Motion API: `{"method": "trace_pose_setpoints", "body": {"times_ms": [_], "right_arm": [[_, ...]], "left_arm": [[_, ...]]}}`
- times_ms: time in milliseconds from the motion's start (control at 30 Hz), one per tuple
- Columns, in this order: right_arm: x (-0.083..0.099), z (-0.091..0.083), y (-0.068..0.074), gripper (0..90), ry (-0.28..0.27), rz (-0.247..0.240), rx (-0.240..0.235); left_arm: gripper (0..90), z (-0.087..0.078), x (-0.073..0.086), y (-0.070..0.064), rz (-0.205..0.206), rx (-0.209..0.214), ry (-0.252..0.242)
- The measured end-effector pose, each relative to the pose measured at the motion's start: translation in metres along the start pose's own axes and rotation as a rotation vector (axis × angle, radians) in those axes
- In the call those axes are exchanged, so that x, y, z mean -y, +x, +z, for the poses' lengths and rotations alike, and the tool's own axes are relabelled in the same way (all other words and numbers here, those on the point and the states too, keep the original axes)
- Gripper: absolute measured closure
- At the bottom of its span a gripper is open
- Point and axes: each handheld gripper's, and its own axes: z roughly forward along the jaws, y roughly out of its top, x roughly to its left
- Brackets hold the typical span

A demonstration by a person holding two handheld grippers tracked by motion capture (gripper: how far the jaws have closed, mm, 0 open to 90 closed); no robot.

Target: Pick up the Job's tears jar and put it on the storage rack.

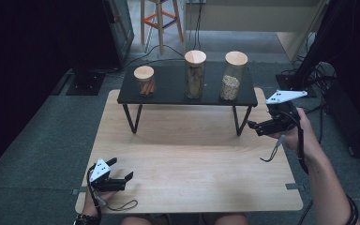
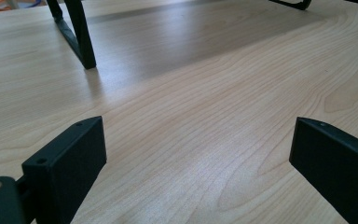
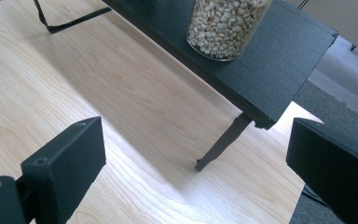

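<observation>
My right gripper (image 1: 258,126) hangs released, jaws wide with nothing between them, just off the right end of the black shelf (image 1: 173,93), nearest the bean jar (image 1: 232,75) standing at that end. The tall middle jar (image 1: 195,73) and the short cinnamon jar (image 1: 144,80) share the shelf. My left gripper (image 1: 122,171) is equally spread, low over the near-left table (image 1: 192,159).

Smooth pale wood table (image 1: 192,164); matt black shelf (image 1: 168,93); glass, wood-lidded jars (image 1: 195,75).
</observation>
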Motion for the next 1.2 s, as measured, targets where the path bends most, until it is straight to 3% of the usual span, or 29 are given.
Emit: {"method": "trace_pose_setpoints", "body": {"times_ms": [1000,1200], "right_arm": [[0.057,0.009,0.009,4.5,-0.023,0.013,0.002],[0.068,0.012,0.014,4.5,-0.024,-0.002,0.017]], "left_arm": [[3.9,0.001,-0.001,-0.002,0.007,-0.007,0.010],[3.9,0.001,-0.002,-0.002,0.005,-0.008,0.011]]}}
